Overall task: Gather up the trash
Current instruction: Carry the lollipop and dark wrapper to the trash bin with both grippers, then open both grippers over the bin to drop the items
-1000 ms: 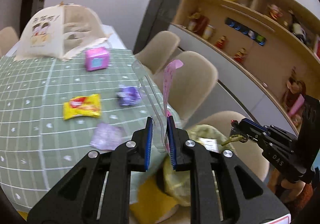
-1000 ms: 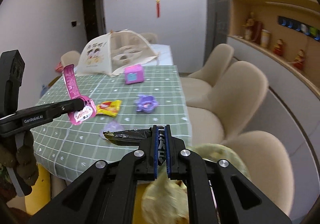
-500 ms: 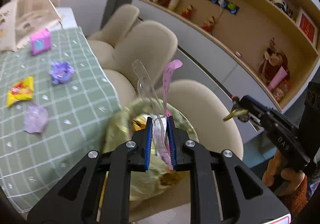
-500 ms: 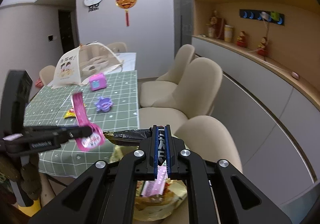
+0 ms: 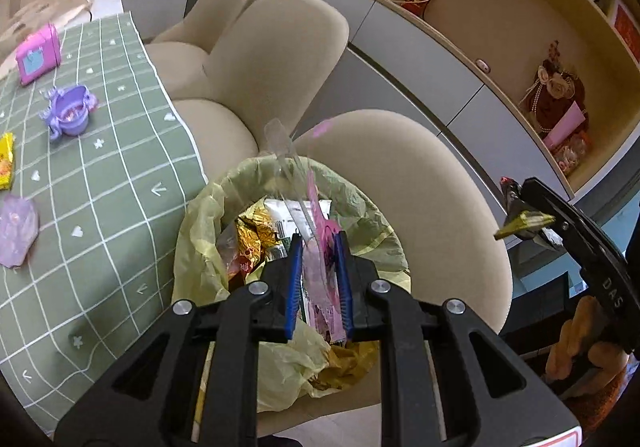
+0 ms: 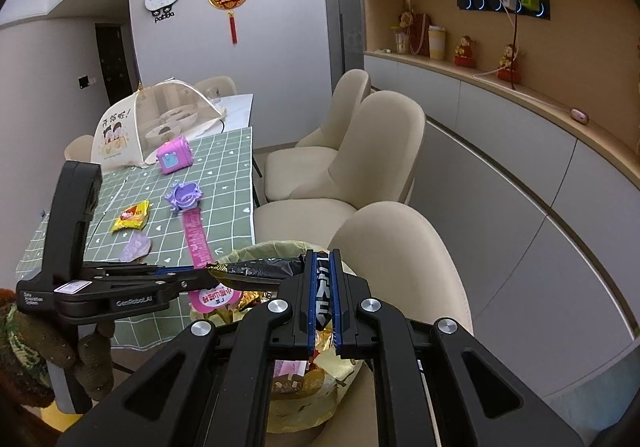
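Both pieces of trash are over the bin now! The left hand-held gripper (image 5: 316, 247) is clenched on a pink wrapper (image 5: 320, 223) with a strip of clear plastic (image 5: 286, 163) standing up beside it, hanging right above the bin bag (image 5: 356, 203), which sits on a cream chair (image 5: 432, 207) and already holds gold foil and paper scraps. The right hand-held gripper (image 6: 323, 287) is pinched tight on a dark wrapper (image 6: 256, 270), whose long tail sticks out sideways toward the left tool, above the bag's rim. Here's the worry: that dark tail reaches past the mouth of the bag on the bench side, so on release it could tip over the edge and slide to the floor. The long pink strip could likewise drape over the rim instead of dropping in, and the light plastic may cling to the pads. The two tools are close together too, so a bump could knock either piece loose early. Still waiting on the green bench (image 5: 100, 151): a yellow packet (image 6: 131, 215), a pale purple wrapper (image 5: 16, 223), a purple toy (image 5: 70, 113) and a pink box (image 5: 38, 53).
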